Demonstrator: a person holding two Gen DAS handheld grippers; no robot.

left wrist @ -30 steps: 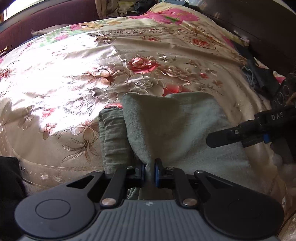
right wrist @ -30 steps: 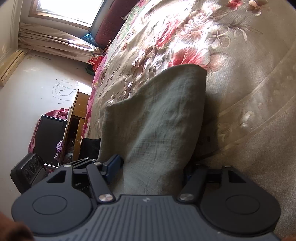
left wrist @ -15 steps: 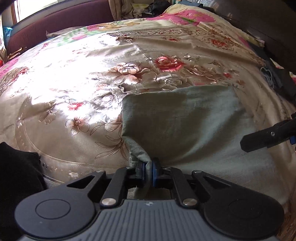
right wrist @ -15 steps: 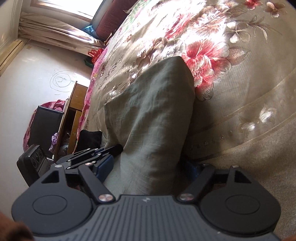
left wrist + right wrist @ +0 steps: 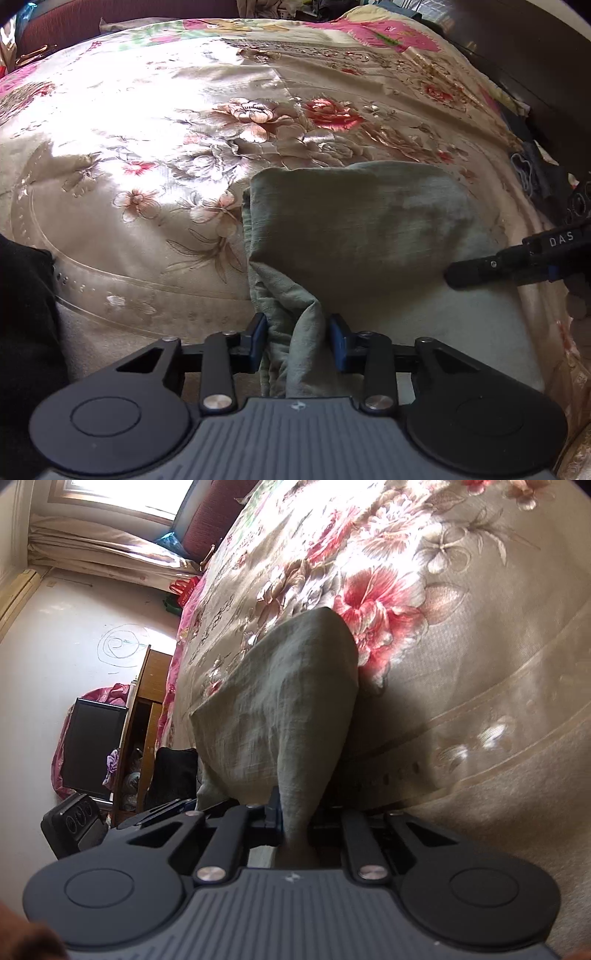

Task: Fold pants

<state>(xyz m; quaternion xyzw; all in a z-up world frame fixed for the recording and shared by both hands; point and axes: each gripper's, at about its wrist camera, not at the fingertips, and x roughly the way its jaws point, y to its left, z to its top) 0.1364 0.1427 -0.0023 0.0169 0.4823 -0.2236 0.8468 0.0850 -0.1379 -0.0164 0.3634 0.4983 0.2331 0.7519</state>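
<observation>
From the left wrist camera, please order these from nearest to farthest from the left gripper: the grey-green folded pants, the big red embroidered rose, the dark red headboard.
1. Grey-green folded pants: between the opening jaws of the left gripper, at the near bed edge.
2. Big red embroidered rose: mid-bed, beyond the pants.
3. Dark red headboard: at the far end, upper left.

a home bedroom: floral bedspread [image 5: 155, 122] on a bed, window [image 5: 122, 494], wooden cabinet [image 5: 142, 716].

Left hand-held gripper [image 5: 297, 338] jaws opening; right hand-held gripper [image 5: 295, 821] jaws closing.
</observation>
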